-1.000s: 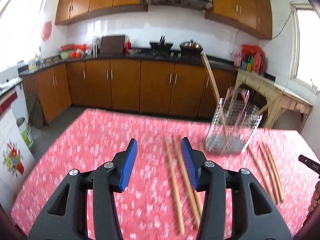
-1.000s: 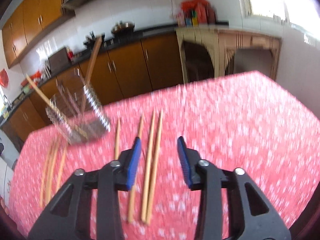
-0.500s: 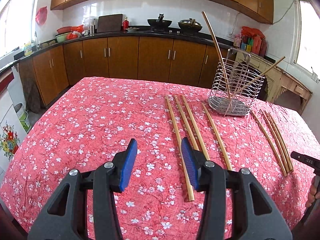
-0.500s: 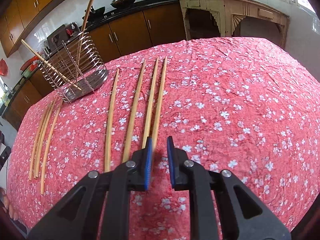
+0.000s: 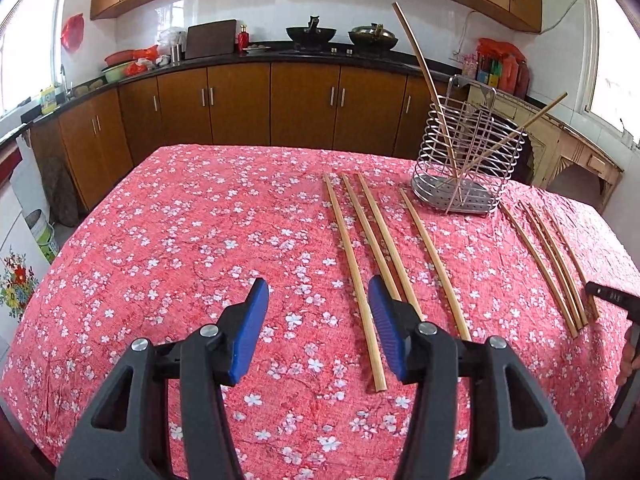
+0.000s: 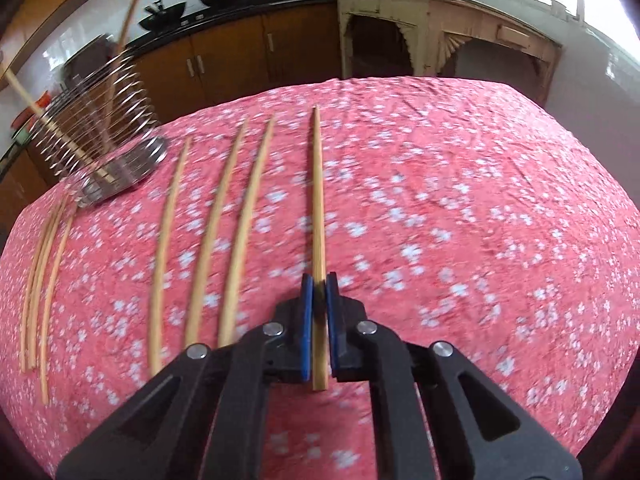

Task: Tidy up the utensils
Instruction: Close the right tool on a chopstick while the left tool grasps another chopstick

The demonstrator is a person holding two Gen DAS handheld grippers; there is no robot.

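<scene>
In the right wrist view my right gripper [image 6: 319, 284] is shut on the near end of a bamboo chopstick [image 6: 317, 200], which points away over the cloth. Three loose chopsticks [image 6: 212, 232] lie to its left. A wire utensil holder [image 6: 100, 152] with two chopsticks in it stands at the far left. In the left wrist view my left gripper [image 5: 316, 312] hangs low over the cloth, its jaws opening with nothing between them. A row of chopsticks [image 5: 352, 280] lies just right of it, the nearest beside the right finger. The holder [image 5: 468, 168] stands behind them.
A red floral tablecloth [image 5: 180, 240] covers the table. More chopsticks [image 5: 548, 264] lie right of the holder in the left wrist view. At that view's right edge sit a dark device [image 5: 612, 296] and part of a hand [image 5: 630, 360]. Kitchen cabinets [image 5: 240, 104] stand behind.
My right gripper sank to the table and shut on the rightmost chopstick, which now sits apart from its neighbours. My left gripper dropped lower and its jaws spread a little.
</scene>
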